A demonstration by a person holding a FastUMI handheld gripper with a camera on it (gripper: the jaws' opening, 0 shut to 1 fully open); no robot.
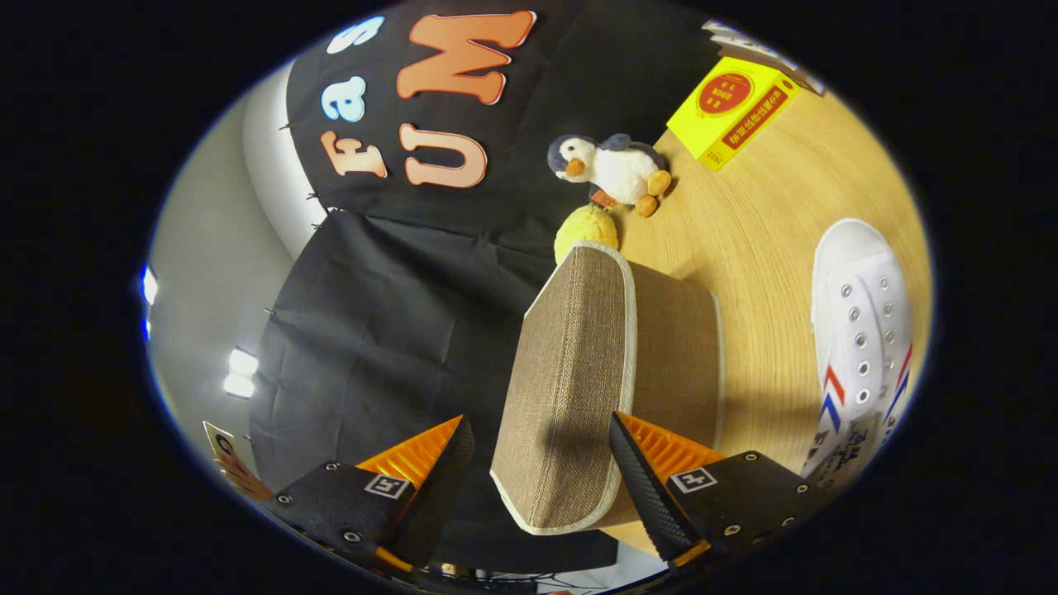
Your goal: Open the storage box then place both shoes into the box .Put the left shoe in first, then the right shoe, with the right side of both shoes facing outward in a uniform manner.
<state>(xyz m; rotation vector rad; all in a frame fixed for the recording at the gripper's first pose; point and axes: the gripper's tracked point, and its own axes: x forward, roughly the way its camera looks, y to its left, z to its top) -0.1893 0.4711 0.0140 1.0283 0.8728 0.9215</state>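
- Step in hand, as you should judge it: opening the storage box (570, 388); neither shoe is in yet.
- Claw (541, 463): spread wide, the box's fabric lid between its fingers; whether either finger touches the lid cannot be told, and nothing is gripped.
- Storage box: on the table (760, 240), directly ahead of the claw.
- White shoe (864, 330): right of the claw, apart from the box.
- Next move: close your fingers on the lid's edge, then swing it clear.
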